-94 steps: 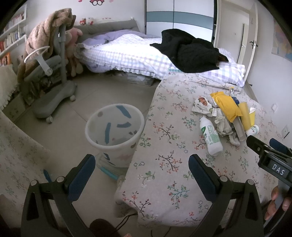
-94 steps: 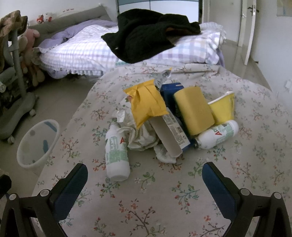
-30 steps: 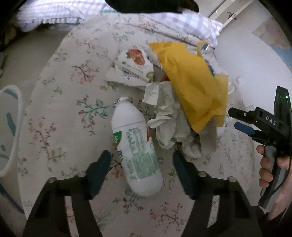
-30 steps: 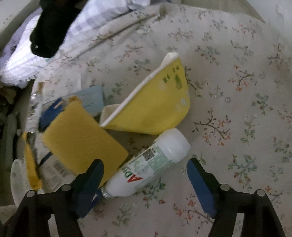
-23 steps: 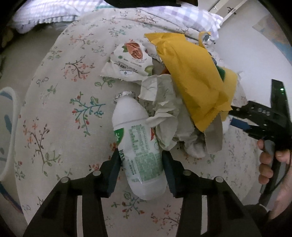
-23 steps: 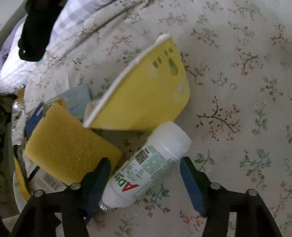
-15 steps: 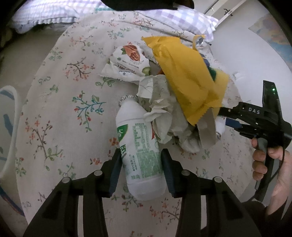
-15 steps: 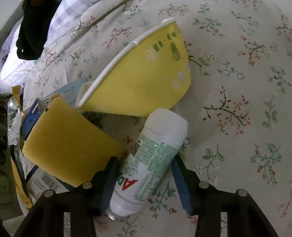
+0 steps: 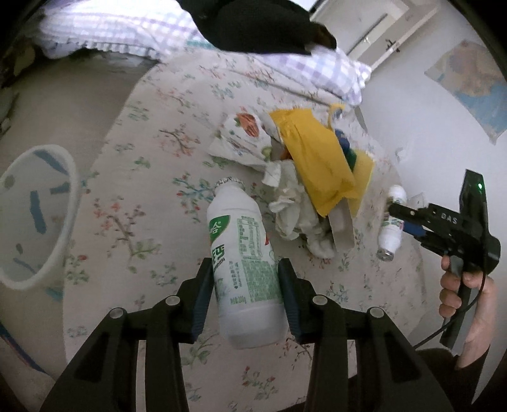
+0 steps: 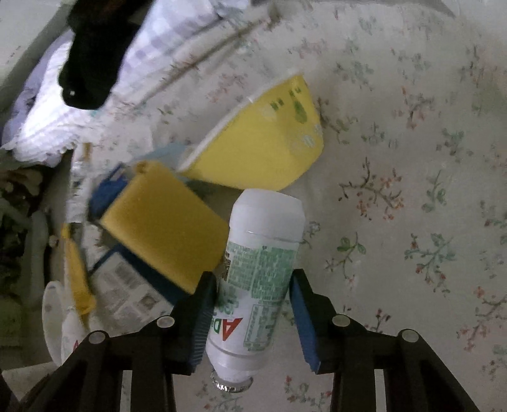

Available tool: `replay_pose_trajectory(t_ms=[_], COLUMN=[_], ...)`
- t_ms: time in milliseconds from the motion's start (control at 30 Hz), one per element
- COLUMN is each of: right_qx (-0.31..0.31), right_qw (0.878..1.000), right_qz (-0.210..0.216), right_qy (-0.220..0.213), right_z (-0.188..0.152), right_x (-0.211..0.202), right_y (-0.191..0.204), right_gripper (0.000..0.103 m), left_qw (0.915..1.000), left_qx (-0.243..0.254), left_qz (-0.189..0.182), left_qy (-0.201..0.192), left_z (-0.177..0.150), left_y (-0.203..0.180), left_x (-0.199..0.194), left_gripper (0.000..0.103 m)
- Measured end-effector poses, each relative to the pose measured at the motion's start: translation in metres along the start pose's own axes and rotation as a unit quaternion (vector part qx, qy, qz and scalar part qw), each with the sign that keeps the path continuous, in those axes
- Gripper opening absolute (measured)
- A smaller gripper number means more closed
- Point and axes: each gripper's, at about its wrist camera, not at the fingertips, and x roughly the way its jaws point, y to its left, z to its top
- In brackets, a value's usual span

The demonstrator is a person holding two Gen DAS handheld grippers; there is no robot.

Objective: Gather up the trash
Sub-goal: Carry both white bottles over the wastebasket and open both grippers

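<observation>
My left gripper [image 9: 245, 282] is shut on a white milk bottle [image 9: 244, 253] with a green label, held above the flowered table [image 9: 133, 222]. My right gripper [image 10: 253, 291] is shut on a second white bottle [image 10: 259, 272], base pointing away; it also shows in the left wrist view [image 9: 391, 222]. The trash pile holds a yellow bag [image 9: 317, 161], crumpled paper [image 9: 294, 209], a snack wrapper [image 9: 244, 136], a yellow sponge [image 10: 164, 222], a yellow cup [image 10: 263, 149] and a blue-and-white box [image 10: 126, 294]. The white bin [image 9: 31, 215] stands on the floor at left.
A bed with a checked cover [image 9: 126, 31] and black clothes [image 9: 253, 25] lies behind the table. A wall [image 9: 427, 126] is close on the right. A person's hand [image 9: 465, 294] holds the right gripper's handle.
Both grippers closed on their bottles and lifted them off the table. The left one has swung back a little, so the bin shows at left.
</observation>
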Motion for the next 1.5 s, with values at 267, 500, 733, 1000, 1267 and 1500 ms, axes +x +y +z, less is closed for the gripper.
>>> replay_pose_trajectory(t_ms=[267, 500, 733, 1000, 1267, 1500], right_qx=[-0.048, -0.120, -0.183, -0.201, -0.207, -0.209], right_qw=[0.997, 0.989, 0.977, 0.972, 0.970, 0.970], right_qz=[0.044, 0.085, 0.106, 0.111, 0.108, 0.105], right_qy=[-0.032, -0.027, 0.001, 0.049, 0.069, 0.067], right_z=[-0.008, -0.019, -0.036, -0.062, -0.084, -0.086], right_x=[-0.024, -0.007, 0.037, 0.100, 0.142, 0.152], right_y=[0.057, 0.147, 0.232, 0.290, 0.325, 0.331], right_gripper=[0.042, 0.042, 0.042, 0.042, 0.042, 0.042], left_qw=[0.9973, 0.9923, 0.9888, 0.9851, 0.9819, 0.9715], left_qx=[-0.054, -0.090, -0.110, -0.122, -0.116, -0.130], left_qz=[0.003, 0.037, 0.070, 0.103, 0.135, 0.186], left_qy=[-0.049, -0.077, -0.072, -0.064, -0.066, -0.069], left_z=[0.011, 0.022, 0.025, 0.024, 0.018, 0.011], left_y=[0.054, 0.109, 0.167, 0.214, 0.239, 0.250], left_x=[-0.047, -0.076, -0.077, -0.061, -0.057, -0.077], left_gripper=[0.043, 0.043, 0.043, 0.043, 0.043, 0.073])
